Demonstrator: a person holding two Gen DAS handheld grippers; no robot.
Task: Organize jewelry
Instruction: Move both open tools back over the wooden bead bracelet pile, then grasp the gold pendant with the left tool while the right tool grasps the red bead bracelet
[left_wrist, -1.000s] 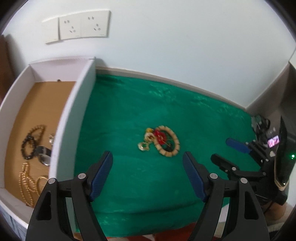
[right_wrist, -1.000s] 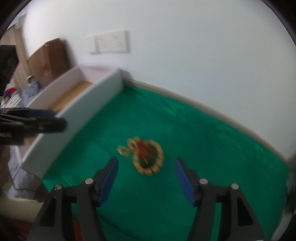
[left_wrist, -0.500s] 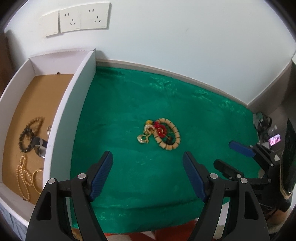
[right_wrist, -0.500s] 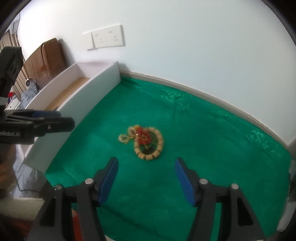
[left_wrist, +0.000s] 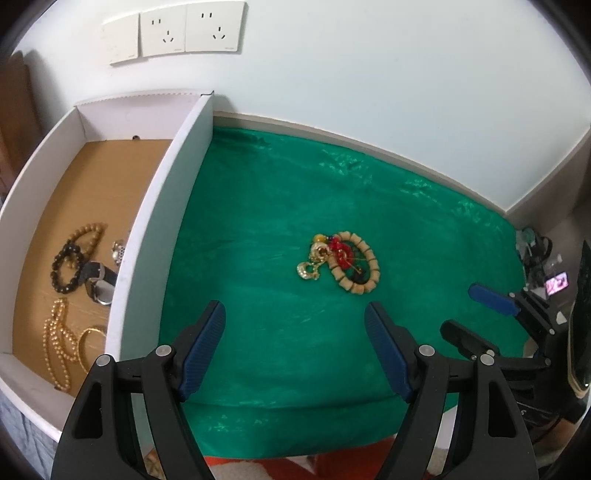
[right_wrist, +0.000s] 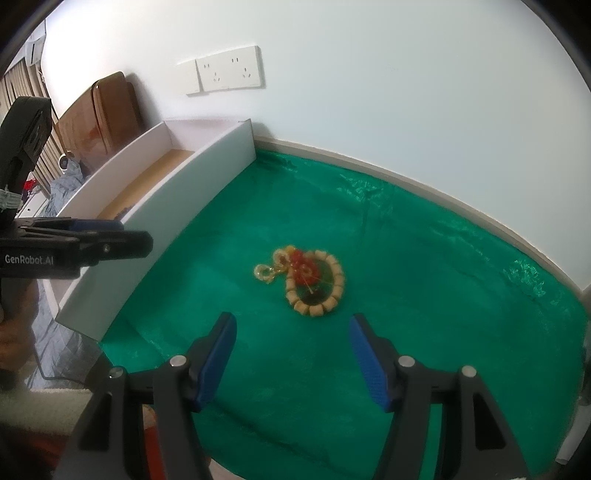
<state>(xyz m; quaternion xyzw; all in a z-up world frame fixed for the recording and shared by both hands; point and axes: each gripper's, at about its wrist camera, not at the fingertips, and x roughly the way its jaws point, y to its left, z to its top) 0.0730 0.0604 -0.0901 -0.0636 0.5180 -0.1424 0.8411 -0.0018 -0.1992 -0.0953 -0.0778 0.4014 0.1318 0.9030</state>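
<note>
A small pile of jewelry lies mid-cloth: a tan bead bracelet (left_wrist: 364, 271) (right_wrist: 325, 295), red beads (left_wrist: 340, 251) (right_wrist: 303, 267) and a gold piece (left_wrist: 308, 269) (right_wrist: 264, 272). My left gripper (left_wrist: 295, 325) is open and empty, above the cloth's near edge, short of the pile. My right gripper (right_wrist: 291, 332) is open and empty, just short of the pile; it also shows at the right of the left wrist view (left_wrist: 476, 310). A white tray (left_wrist: 162, 206) (right_wrist: 192, 184) at the left holds black beads (left_wrist: 66, 266), gold chains (left_wrist: 55, 343) and a watch (left_wrist: 98, 280).
Green cloth (left_wrist: 258, 206) (right_wrist: 424, 266) covers the table up to the white wall. Wall sockets (left_wrist: 192, 29) sit above the tray. A brown chair back (right_wrist: 107, 114) stands beyond the tray. A device with a lit screen (left_wrist: 556, 282) is at the far right.
Both grippers have pulled back and risen a little, so the pile sits farther ahead. The right wrist view went from blurred to sharp. Both stay open.
</note>
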